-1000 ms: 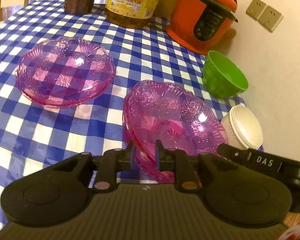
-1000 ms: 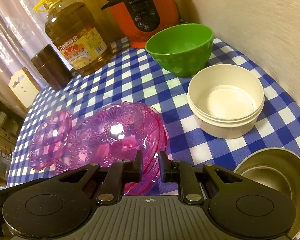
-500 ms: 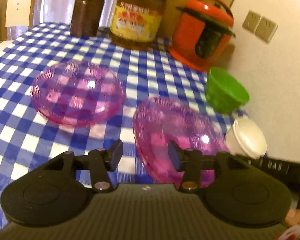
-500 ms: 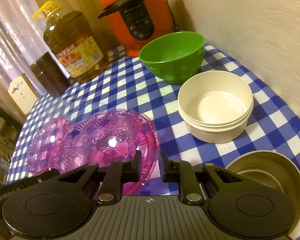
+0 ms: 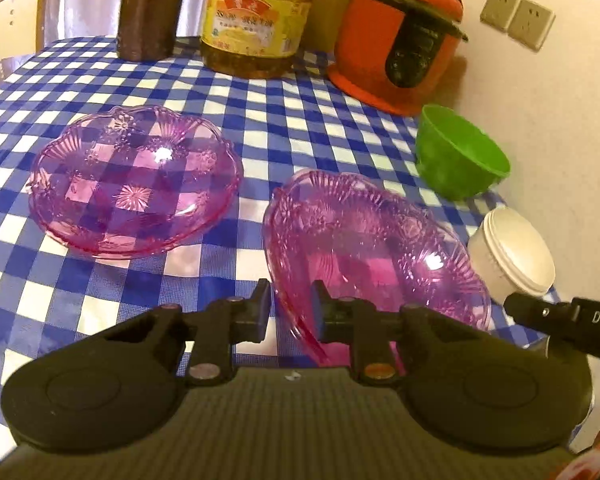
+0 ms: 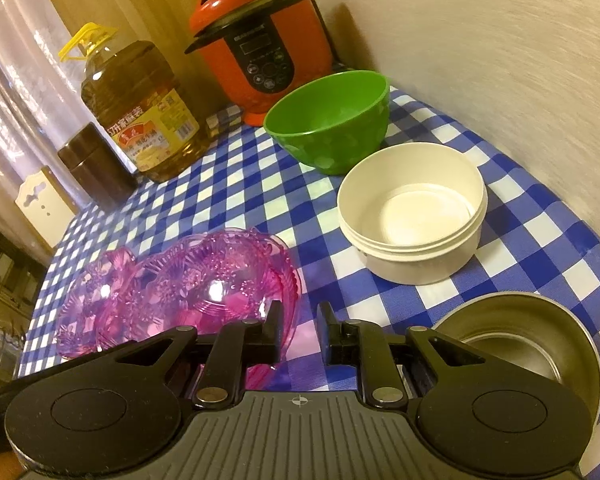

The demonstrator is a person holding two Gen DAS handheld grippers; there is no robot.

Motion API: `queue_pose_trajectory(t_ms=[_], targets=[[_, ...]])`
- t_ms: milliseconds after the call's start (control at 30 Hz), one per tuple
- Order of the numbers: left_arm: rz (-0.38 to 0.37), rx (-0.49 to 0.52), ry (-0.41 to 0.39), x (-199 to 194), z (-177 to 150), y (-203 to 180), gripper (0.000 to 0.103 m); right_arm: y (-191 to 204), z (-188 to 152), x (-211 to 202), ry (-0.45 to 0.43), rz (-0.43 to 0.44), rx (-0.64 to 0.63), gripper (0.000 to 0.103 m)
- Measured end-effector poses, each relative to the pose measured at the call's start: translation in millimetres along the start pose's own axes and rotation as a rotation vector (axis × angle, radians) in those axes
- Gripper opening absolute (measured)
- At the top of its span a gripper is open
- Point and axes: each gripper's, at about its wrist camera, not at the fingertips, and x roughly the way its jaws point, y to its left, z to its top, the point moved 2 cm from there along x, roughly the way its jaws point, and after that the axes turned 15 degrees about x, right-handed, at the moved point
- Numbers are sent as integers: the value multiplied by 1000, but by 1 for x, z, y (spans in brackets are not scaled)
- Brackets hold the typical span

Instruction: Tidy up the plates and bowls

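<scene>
You've stacked little so far: both grippers, left (image 5: pixel 288 304) and right (image 6: pixel 299 326), have jaws apart around nothing, pink plates (image 5: pixel 374 248) at centre frame, bowls (image 6: pixel 332 120) unnested.

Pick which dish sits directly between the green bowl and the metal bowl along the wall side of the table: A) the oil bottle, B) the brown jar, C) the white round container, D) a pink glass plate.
C: in the right wrist view the white round container stands between the green bowl and the metal bowl.
</scene>
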Motion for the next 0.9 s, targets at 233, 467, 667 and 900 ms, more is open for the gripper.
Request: queue_pose_trajectory(t_ms=[233, 467, 667, 900], targets=[[59, 2, -134, -29, 5, 7, 19, -3, 3, -2, -7, 1, 10, 18], [23, 7, -125, -18, 11, 9, 5, 0, 0, 0, 0, 11, 4, 18], [5, 1, -107, -15, 5, 7, 5, -2, 1, 0, -3, 6, 8, 18], [13, -34, -124, -28, 7, 11, 5, -4, 3, 0, -2, 7, 10, 18]])
